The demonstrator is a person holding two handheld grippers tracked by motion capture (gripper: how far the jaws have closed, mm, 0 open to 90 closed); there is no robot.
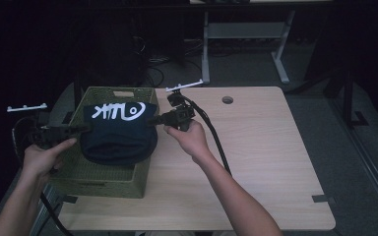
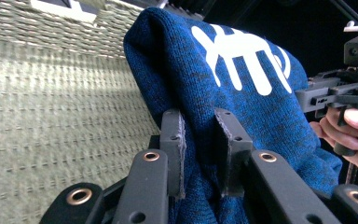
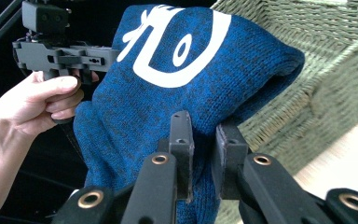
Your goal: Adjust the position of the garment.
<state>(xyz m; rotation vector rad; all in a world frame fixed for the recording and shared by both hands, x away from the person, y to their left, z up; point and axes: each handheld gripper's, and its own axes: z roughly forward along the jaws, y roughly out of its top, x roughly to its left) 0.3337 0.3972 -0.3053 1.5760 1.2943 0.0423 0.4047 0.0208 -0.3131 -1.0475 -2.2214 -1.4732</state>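
A folded dark blue knit garment (image 1: pixel 118 132) with a white printed logo hangs over a green woven basket (image 1: pixel 86 172) at the table's left. My left gripper (image 1: pixel 83 129) is shut on the garment's left edge, and my right gripper (image 1: pixel 152 120) is shut on its right edge. In the left gripper view the knit fabric (image 2: pixel 242 93) is pinched between the jaws of that gripper (image 2: pixel 200 154), with the other hand and gripper beyond it. In the right gripper view the garment (image 3: pixel 177 88) is clamped in that gripper (image 3: pixel 200 156), and the basket wall (image 3: pixel 335 84) lies behind.
The basket stands at the left end of a light wood table (image 1: pixel 256 162), which has a round cable hole (image 1: pixel 227 100) near its back edge. A black cable (image 1: pixel 214 137) trails from the right gripper over the table. A desk frame (image 1: pixel 246 34) stands on the floor behind.
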